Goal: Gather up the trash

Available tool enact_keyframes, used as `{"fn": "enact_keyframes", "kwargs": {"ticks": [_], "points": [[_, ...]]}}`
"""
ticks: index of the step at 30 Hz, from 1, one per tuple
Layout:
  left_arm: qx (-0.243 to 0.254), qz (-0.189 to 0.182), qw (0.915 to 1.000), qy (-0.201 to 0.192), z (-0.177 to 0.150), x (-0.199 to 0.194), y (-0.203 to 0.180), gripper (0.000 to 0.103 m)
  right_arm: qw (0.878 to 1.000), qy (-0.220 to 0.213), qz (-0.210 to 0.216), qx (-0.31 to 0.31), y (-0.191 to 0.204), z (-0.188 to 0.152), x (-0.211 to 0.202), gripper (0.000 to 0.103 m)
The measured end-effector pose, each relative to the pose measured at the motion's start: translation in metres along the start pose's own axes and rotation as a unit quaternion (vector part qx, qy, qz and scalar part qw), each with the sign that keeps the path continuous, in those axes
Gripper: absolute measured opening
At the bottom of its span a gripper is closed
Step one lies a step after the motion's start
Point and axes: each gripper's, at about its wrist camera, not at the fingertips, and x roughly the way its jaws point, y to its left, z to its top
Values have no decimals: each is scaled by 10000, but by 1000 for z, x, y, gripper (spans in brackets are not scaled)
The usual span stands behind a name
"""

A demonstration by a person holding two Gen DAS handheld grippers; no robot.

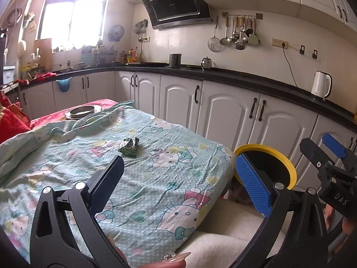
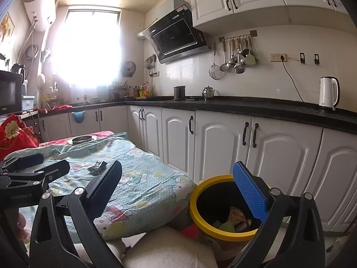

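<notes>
A crumpled green snack wrapper (image 1: pixel 129 146) lies on the Hello Kitty cloth (image 1: pixel 156 178); it also shows in the right wrist view (image 2: pixel 97 168). My left gripper (image 1: pixel 178 172) is open and empty, above the cloth, nearer than the wrapper. A yellow-rimmed black trash bin (image 2: pixel 214 224) stands on the floor by the cloth's right corner, with several pieces of trash inside; its rim shows in the left wrist view (image 1: pixel 287 163). My right gripper (image 2: pixel 178 178) is open and empty, above the bin's left side; it also shows in the left wrist view (image 1: pixel 321 149).
A metal dish (image 1: pixel 82 111) sits at the far end on a red cloth. White cabinets (image 1: pixel 223 111) under a black counter run along the right. A white kettle (image 1: pixel 321 84) stands on the counter. A white cushion (image 2: pixel 167 248) lies in front of the bin.
</notes>
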Motion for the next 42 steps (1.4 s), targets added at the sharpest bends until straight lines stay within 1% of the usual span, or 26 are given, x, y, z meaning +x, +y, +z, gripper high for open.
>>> {"fn": "enact_keyframes", "kwargs": {"ticks": [42], "points": [[-18,50,10000,-2,3,-2,2,92,9999,119,45,21,6,-8,3,97]]}}
